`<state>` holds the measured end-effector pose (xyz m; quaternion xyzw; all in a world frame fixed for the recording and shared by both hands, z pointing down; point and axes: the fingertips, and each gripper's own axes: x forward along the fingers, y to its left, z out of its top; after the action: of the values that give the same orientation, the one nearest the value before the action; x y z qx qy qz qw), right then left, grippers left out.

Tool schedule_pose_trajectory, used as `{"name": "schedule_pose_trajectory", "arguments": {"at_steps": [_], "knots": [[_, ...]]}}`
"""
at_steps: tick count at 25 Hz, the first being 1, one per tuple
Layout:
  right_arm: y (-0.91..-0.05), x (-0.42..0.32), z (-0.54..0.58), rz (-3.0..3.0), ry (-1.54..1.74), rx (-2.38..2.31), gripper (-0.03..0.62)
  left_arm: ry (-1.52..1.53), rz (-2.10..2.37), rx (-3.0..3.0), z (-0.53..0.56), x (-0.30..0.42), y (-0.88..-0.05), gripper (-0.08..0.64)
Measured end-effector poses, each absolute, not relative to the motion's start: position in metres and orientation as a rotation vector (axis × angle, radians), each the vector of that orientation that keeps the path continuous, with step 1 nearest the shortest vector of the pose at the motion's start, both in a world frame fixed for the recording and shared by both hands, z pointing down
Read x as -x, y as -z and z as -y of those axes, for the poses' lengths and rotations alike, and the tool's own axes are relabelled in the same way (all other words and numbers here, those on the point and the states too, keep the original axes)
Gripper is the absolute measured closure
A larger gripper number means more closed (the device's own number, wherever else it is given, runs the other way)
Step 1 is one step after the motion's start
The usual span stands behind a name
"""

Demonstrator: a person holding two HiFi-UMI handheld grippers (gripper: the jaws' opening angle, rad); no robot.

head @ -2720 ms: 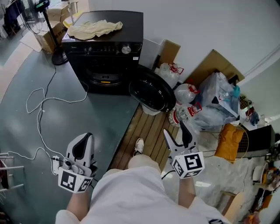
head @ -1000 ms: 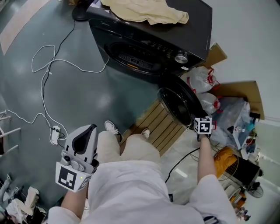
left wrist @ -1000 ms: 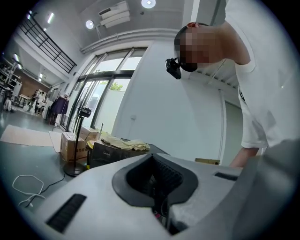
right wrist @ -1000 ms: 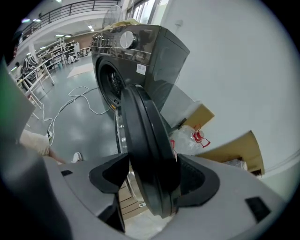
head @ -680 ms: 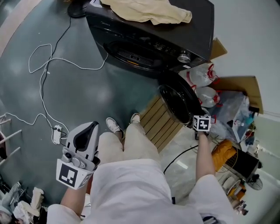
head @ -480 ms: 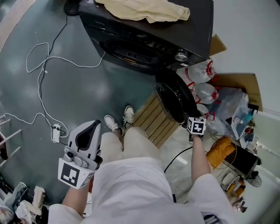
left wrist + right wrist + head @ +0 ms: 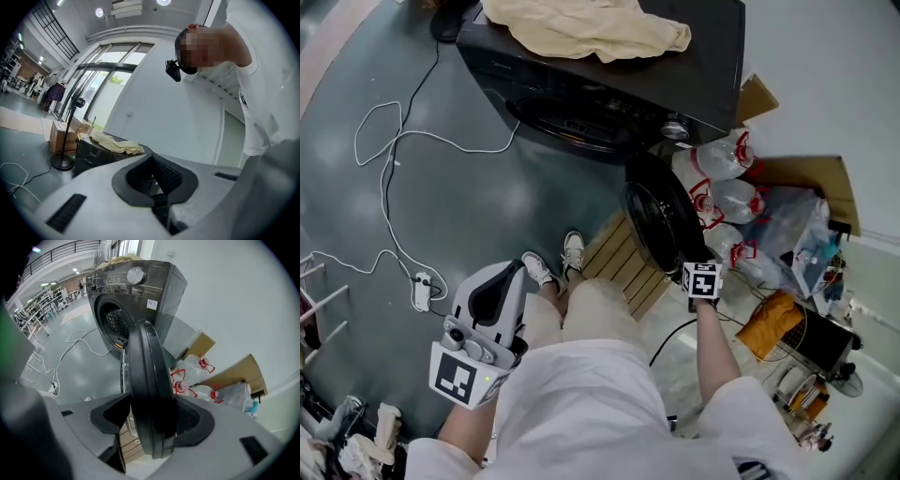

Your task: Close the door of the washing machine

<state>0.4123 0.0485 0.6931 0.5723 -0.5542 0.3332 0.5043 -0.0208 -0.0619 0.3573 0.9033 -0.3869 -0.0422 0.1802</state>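
Right tongs are clamped on the rim of the round door, which stands edge-on between the pads. The door is swung partly open, out from the front of the washing machine and above a slatted wooden board. Left tongs sit low beside the person's leg, jaws together, holding nothing. A beige cloth lies on the machine's top.

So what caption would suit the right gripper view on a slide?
Right gripper clamps the rim of the open door, washing machine behind.
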Motion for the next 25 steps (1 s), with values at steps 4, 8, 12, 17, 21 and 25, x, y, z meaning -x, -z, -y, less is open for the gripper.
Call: {"name": "schedule_pose_trajectory", "arguments": {"at_steps": [4, 8, 12, 17, 21, 25], "knots": [[-0.694, -0.398, -0.05, 1.352, -0.826, -1.386, 0.32, 0.111, 1.075, -2.545, 0.06, 0.024, -0.365, 0.554], [-0.696, -0.378, -0.055, 1.366, -0.828, -1.385, 0.335, 0.111, 1.059, -2.541, 0.056, 0.024, -0.374, 0.555], [-0.698, -0.353, -0.06, 1.411, -0.836, -1.394, 0.347, 0.079, 1.031, -2.546, 0.048, 0.019, -0.385, 0.555], [-0.698, -0.326, -0.061, 1.451, -0.891, -1.414, 0.345, 0.068, 1.004, -2.555, 0.045, 0.013, -0.384, 0.555], [-0.699, -0.304, -0.063, 1.457, -0.965, -1.423, 0.347, 0.07, 1.007, -2.553, 0.043, 0.016, -0.386, 0.555], [-0.7, -0.276, -0.059, 1.461, -1.019, -1.449, 0.342, 0.117, 1.045, -2.558, 0.043, 0.033, -0.393, 0.555]]}}
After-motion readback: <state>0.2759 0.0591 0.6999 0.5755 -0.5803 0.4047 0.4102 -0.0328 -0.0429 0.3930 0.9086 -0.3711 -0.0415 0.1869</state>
